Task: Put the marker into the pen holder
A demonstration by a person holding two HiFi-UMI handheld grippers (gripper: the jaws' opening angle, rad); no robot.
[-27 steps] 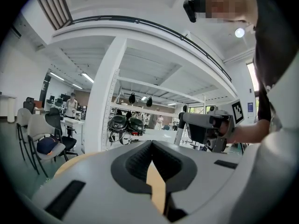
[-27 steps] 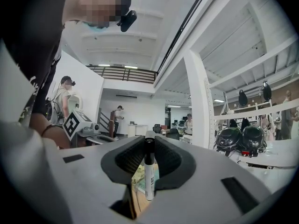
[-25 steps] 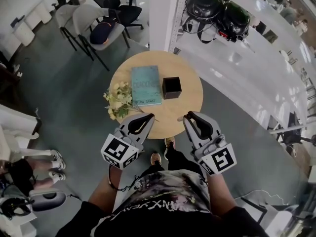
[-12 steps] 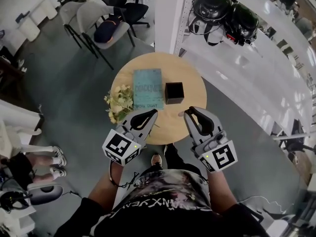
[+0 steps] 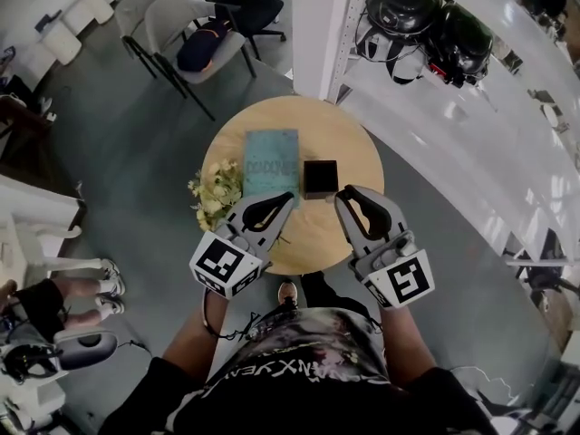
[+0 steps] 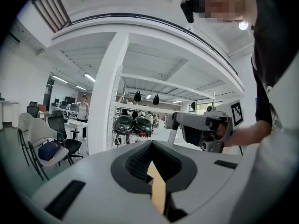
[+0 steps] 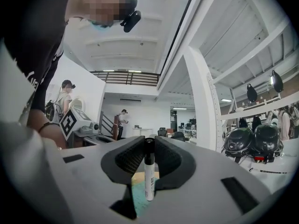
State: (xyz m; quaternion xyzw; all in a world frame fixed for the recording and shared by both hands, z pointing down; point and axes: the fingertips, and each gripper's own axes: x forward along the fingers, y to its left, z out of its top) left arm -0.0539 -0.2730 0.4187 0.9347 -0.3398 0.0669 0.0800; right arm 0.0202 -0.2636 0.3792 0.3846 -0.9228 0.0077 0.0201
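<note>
The marker (image 7: 149, 174) has a white body and a black cap; it stands upright between the pads of my right gripper (image 7: 149, 146), which is shut on it. In the head view the right gripper (image 5: 343, 192) hovers just right of the black square pen holder (image 5: 319, 178) on the round wooden table (image 5: 349, 152). The marker itself does not show there. My left gripper (image 5: 287, 198) hangs over the table's near part, by the teal book (image 5: 272, 163). Its jaws (image 6: 152, 144) meet at the tips with nothing between them.
A bunch of pale flowers (image 5: 216, 193) lies at the table's left edge. A white pillar (image 5: 317, 25) and a shelf with black helmets (image 5: 426, 16) stand behind the table. Chairs (image 5: 195, 39) stand at the back left. The person's shoes (image 5: 288, 293) show under the table's near edge.
Both grippers have moved forward together, from the table's near edge to over its top. The right gripper's tip has come up beside the pen holder, marker still in it.
</note>
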